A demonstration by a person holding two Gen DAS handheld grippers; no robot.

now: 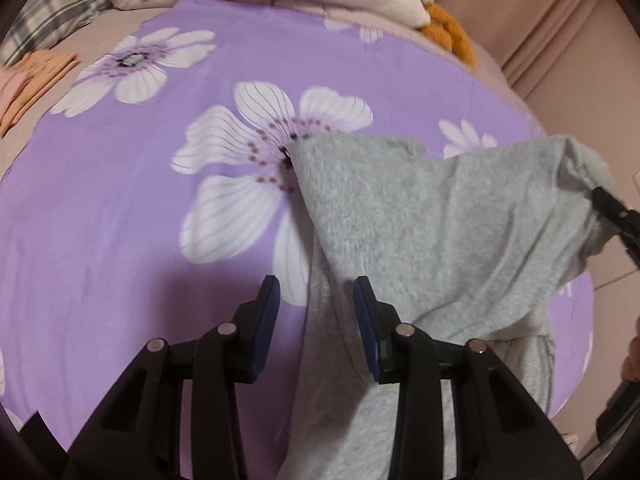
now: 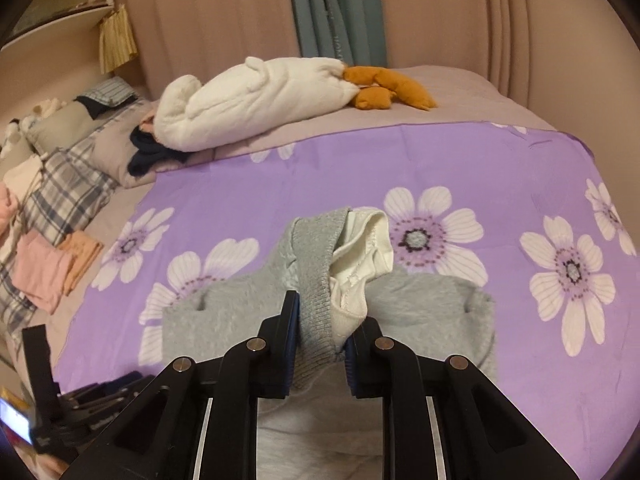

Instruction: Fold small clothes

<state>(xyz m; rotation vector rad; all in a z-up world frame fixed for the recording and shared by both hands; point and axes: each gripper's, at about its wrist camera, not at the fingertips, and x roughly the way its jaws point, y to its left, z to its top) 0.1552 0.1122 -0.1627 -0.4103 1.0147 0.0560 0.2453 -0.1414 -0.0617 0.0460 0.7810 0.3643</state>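
A small grey knit garment (image 1: 440, 220) lies partly lifted over the purple flowered sheet (image 1: 120, 220). My left gripper (image 1: 316, 300) is open; a hanging strip of the grey cloth passes between its jaws, not pinched. My right gripper (image 2: 322, 320) is shut on the garment's grey ribbed hem (image 2: 316, 280) and its white lining (image 2: 360, 264), holding that edge up. In the left wrist view the right gripper (image 1: 616, 216) shows at the right edge, with the cloth stretched from it.
A white plush toy with orange feet (image 2: 256, 100) lies at the back of the bed. Folded pink and orange clothes (image 2: 52, 268) sit at the left on a plaid blanket (image 2: 68, 192). A dark garment (image 2: 152, 152) lies by the plush. Curtains (image 2: 336, 8) hang behind.
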